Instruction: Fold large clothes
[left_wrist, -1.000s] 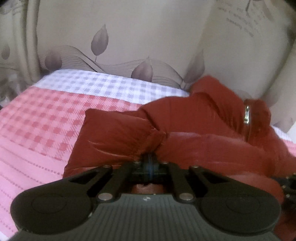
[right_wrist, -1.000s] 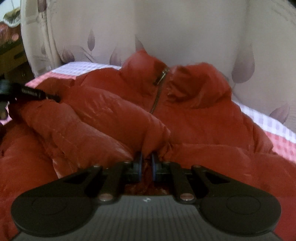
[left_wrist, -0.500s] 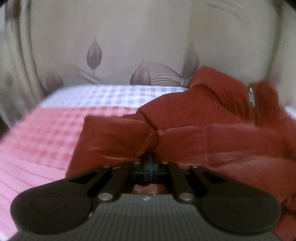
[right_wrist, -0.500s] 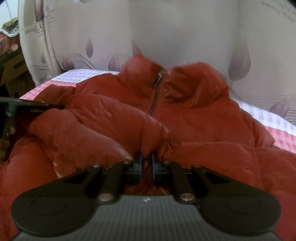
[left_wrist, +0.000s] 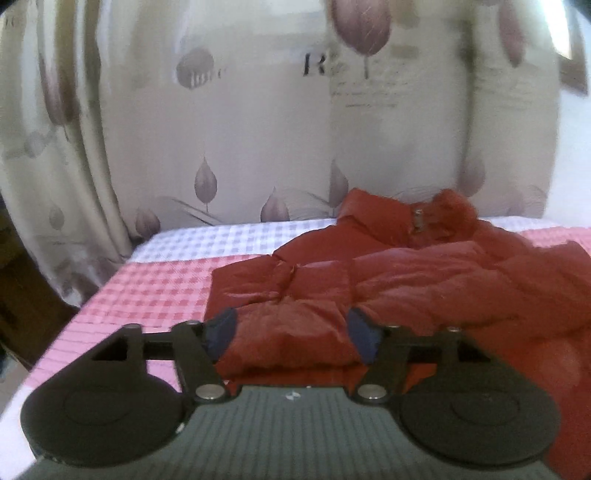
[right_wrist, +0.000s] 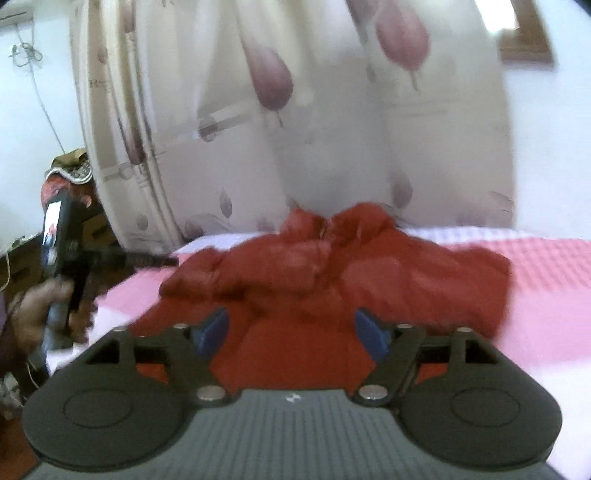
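Left gripper (left_wrist: 291, 338), left wrist view: jaws spread wide, nothing between the blue pads (left_wrist: 221, 332); one second ago and half a second ago they were pinched shut on a bunched fold of the red puffer jacket (left_wrist: 388, 280). That fold now lies released on the pink checked bedspread (left_wrist: 155, 291), the near edge of the jacket below the open fingers, collar and zipper pull (left_wrist: 418, 218) at the far end by the leaf-print curtain (left_wrist: 229, 140). Camera sits higher and farther back than before. Right gripper (right_wrist: 291, 334), right wrist view: likewise wide open and empty, where it had been clamped on fabric; frame is motion-blurred. Jacket lies in a rumpled heap on the bed, sleeves drawn in over the body. Left hand (right_wrist: 40, 310) visible at the frame's left, holding its tool. Judgement: one fold has been laid down and let go; jacket is not yet compact, so a fresh grasp is likely needed.
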